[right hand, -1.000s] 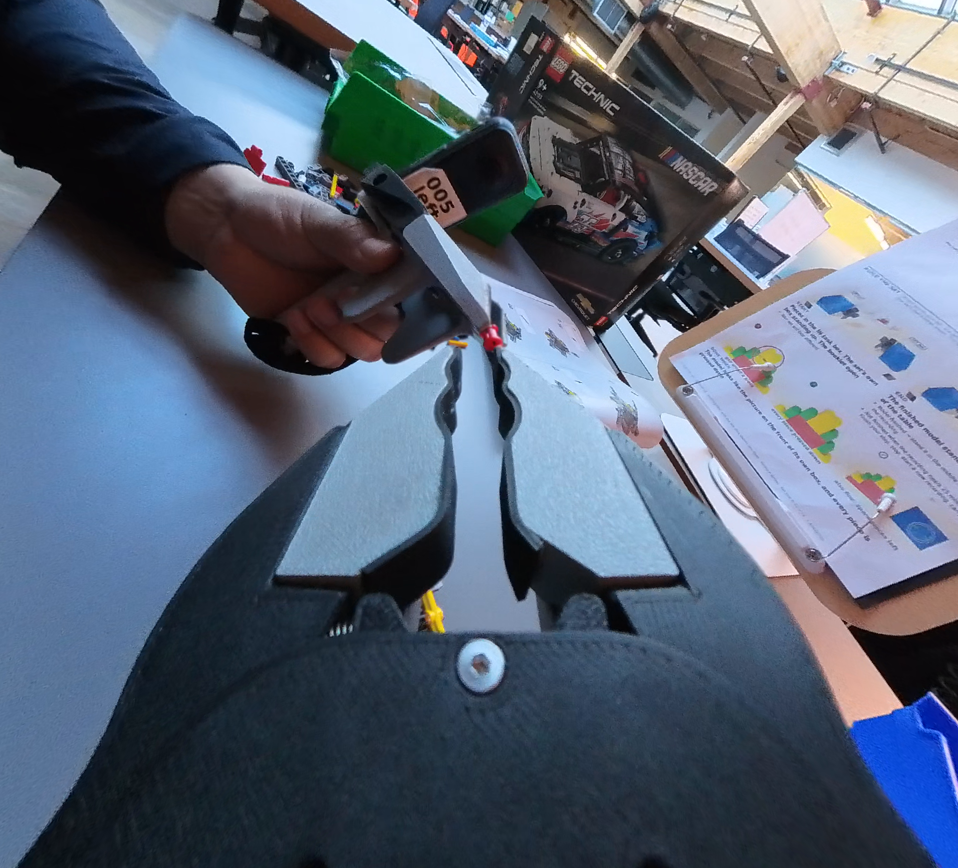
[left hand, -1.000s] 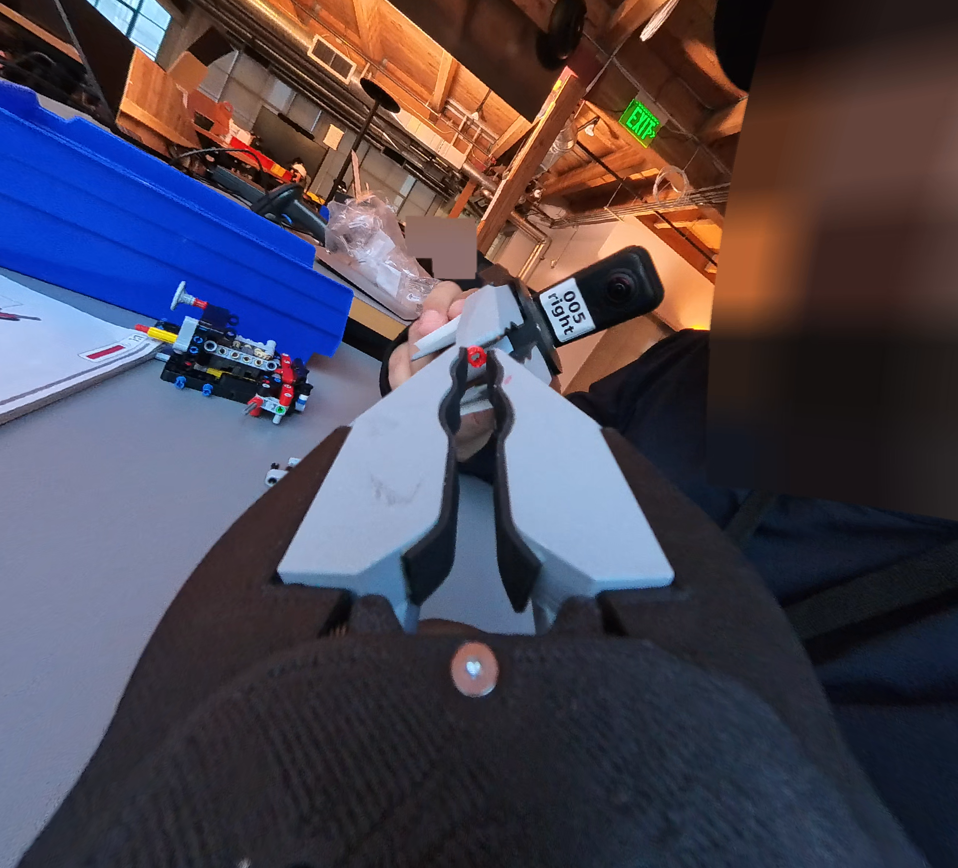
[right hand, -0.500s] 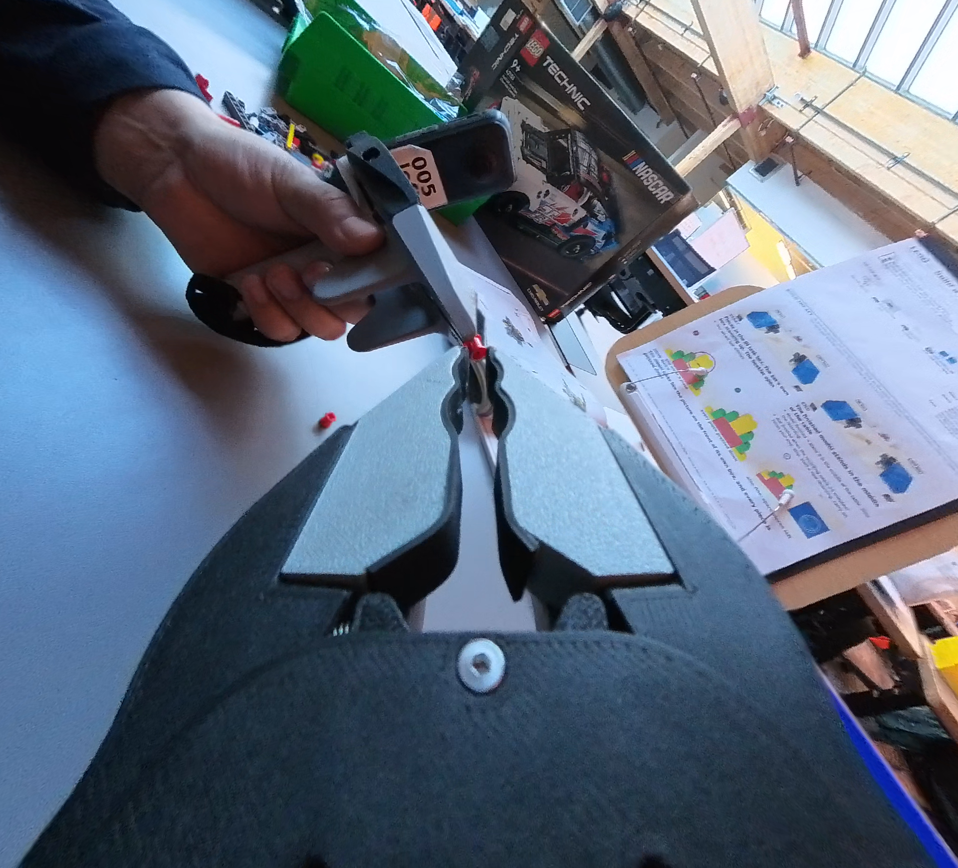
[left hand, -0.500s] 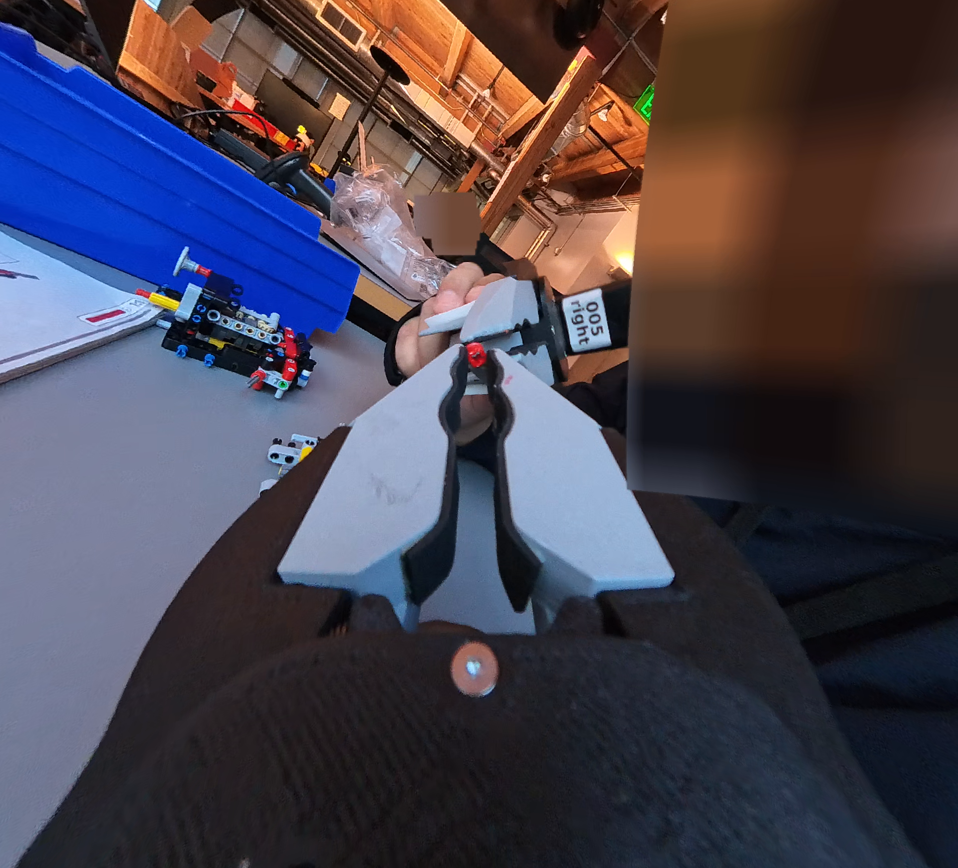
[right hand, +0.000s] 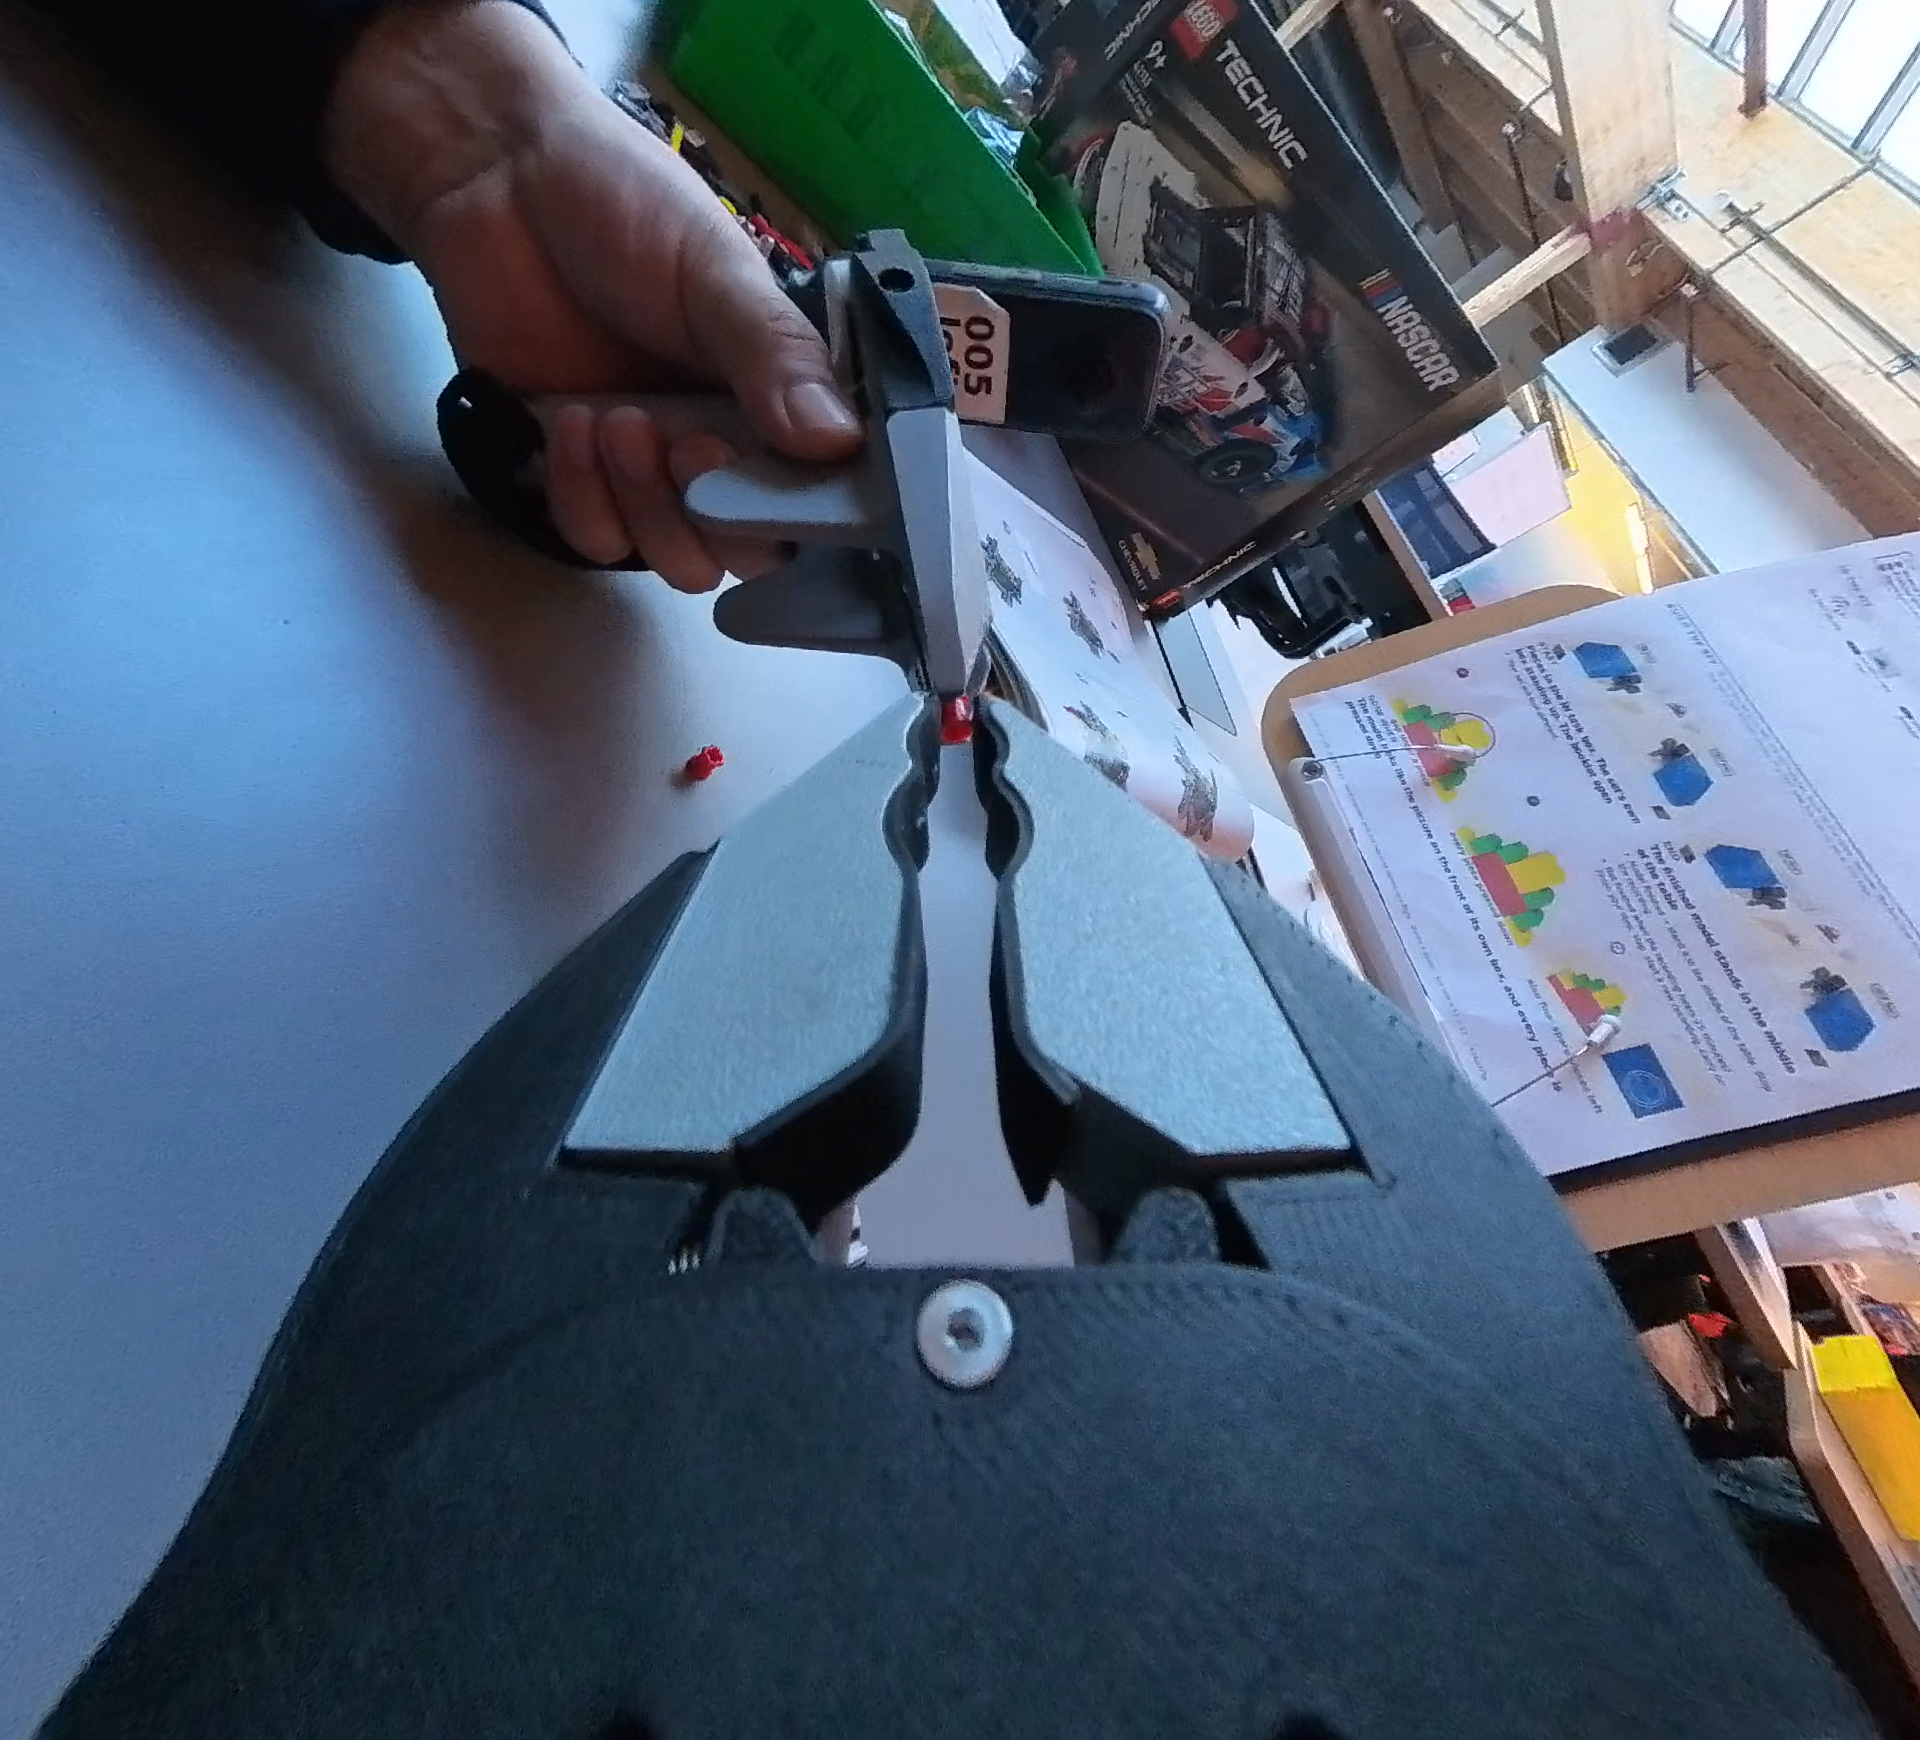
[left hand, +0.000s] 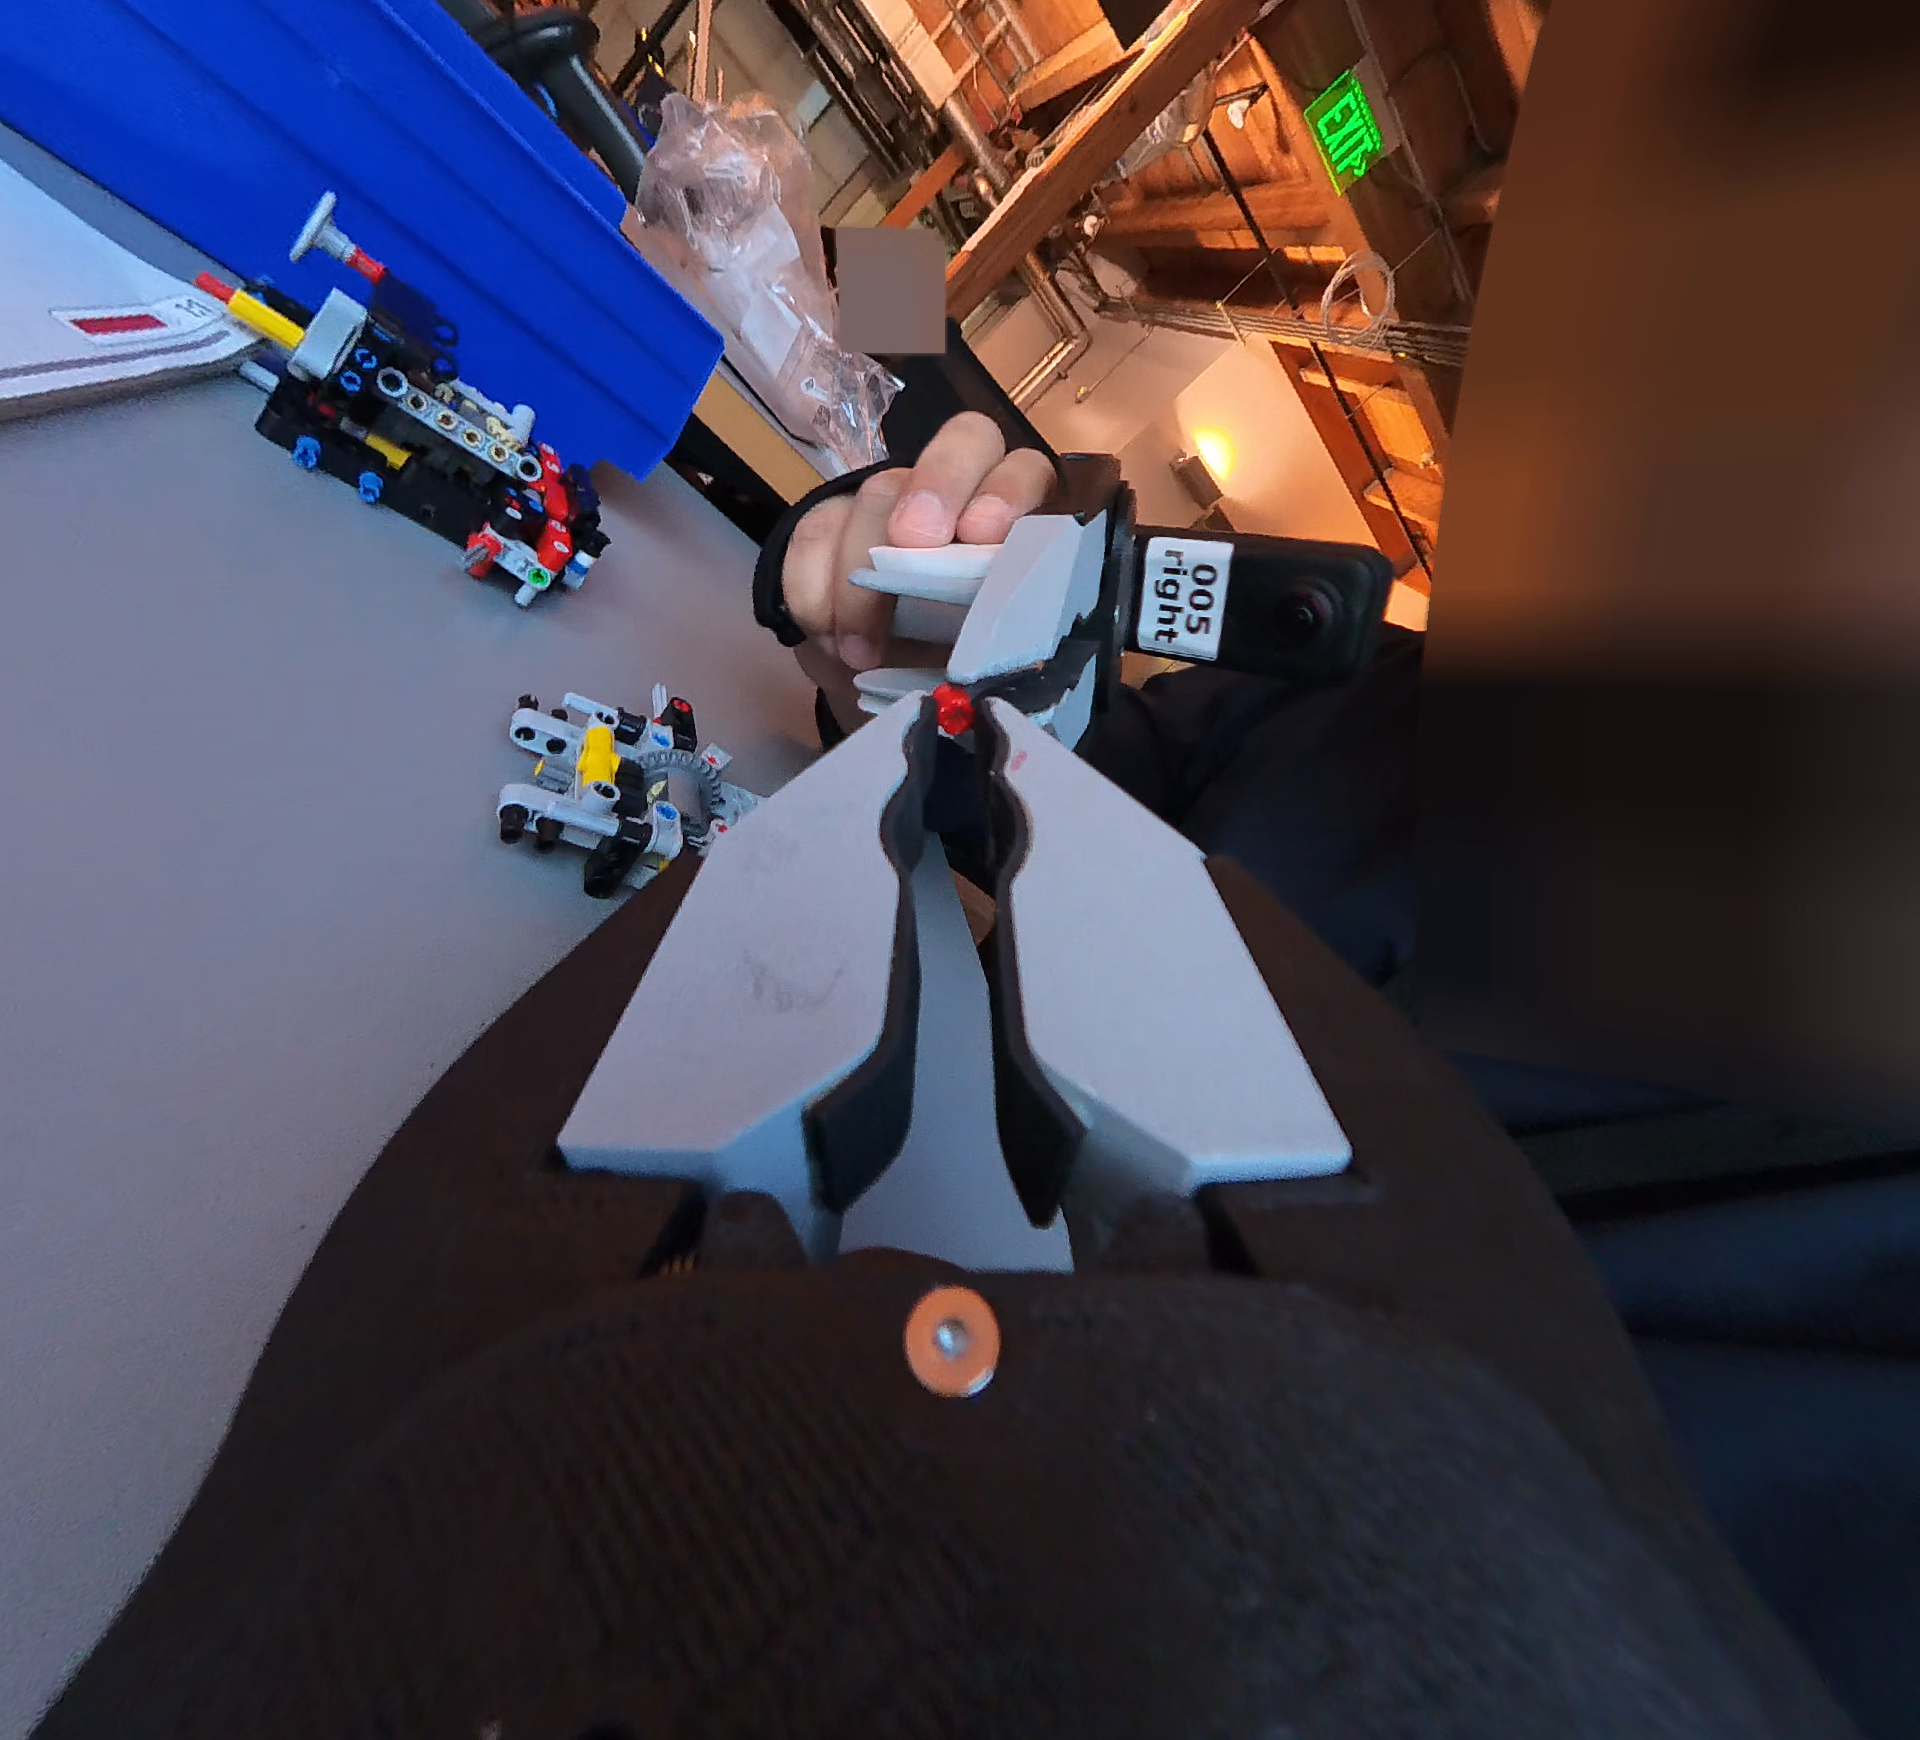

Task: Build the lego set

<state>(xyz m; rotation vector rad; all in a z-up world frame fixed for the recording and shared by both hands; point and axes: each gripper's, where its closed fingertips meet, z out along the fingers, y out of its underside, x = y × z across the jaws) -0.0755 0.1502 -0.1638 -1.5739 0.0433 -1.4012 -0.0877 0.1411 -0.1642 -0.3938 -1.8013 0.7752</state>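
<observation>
- Left gripper (left hand: 951, 726) is clenched on the small red piece (left hand: 951, 710), pinched at its very tips above the bench (left hand: 208, 859), just as a second ago.
- Your right gripper (right hand: 954, 736) has changed: its jaws, parted a second ago, have narrowed onto that same red piece and appear to grip it, tip to tip with the left.
- Both of your grippers now share one piece.
- A second red piece (right hand: 704, 763) lies loose on the bench nearby.
- Further out sit a white-and-yellow assembly (left hand: 608, 786) and a black assembly (left hand: 416, 433).
</observation>
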